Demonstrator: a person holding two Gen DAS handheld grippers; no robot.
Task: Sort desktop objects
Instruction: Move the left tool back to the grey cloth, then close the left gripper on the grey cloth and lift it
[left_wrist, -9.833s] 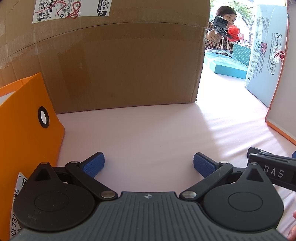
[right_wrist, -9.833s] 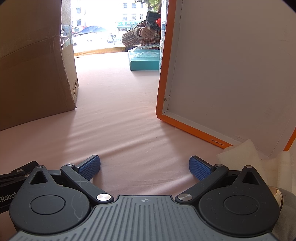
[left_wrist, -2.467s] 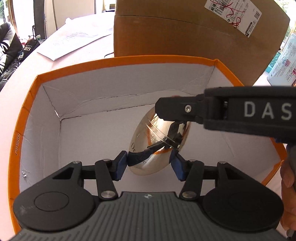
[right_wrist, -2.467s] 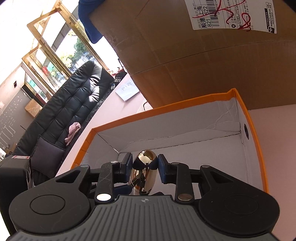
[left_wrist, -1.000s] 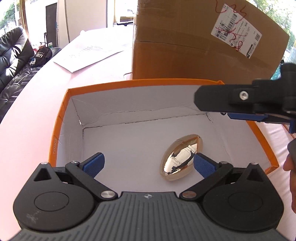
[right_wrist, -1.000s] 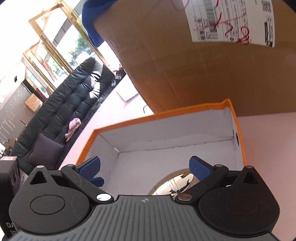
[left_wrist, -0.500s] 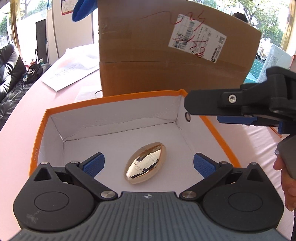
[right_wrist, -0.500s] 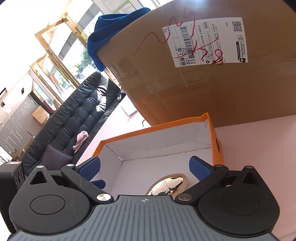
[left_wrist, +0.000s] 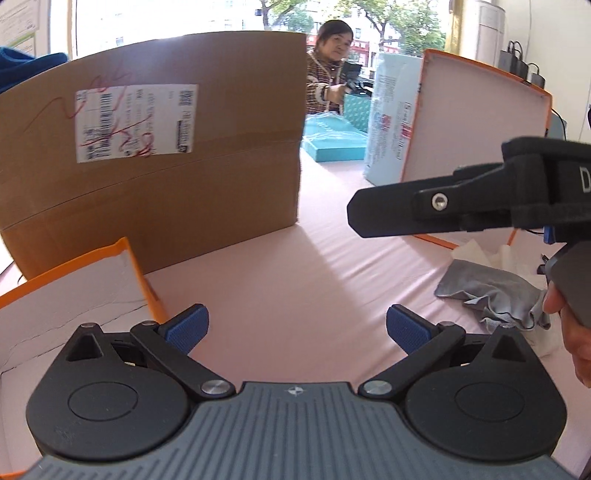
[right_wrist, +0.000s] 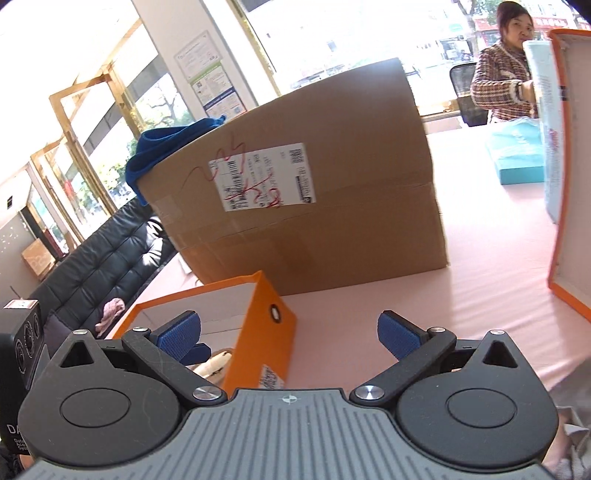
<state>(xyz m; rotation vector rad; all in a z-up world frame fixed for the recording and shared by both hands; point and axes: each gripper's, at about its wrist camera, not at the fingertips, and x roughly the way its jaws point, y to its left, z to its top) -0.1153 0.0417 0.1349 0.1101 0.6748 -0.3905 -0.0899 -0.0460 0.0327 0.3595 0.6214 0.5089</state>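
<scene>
My left gripper (left_wrist: 297, 326) is open and empty above the pink table, just right of the orange box (left_wrist: 127, 266). My right gripper (right_wrist: 288, 332) is open and empty above that box's right wall (right_wrist: 258, 325). A sliver of the gold egg-shaped object (right_wrist: 216, 363) shows inside the box behind the right gripper's left finger. A grey cloth (left_wrist: 491, 291) and white tissue paper (left_wrist: 471, 251) lie on the table at the right in the left wrist view. The right gripper's black body (left_wrist: 461, 206) crosses the right of that view.
A large cardboard box (left_wrist: 155, 177) stands behind the orange box, a blue cloth (right_wrist: 166, 147) on top. The orange lid (left_wrist: 476, 147) stands upright at the right. A white package (left_wrist: 388, 122), teal boxes and a seated person (left_wrist: 330, 66) are farther back.
Both grippers have swung right and away from the orange box interior. The gold object has left the left wrist view. The cloth and tissue have come into view.
</scene>
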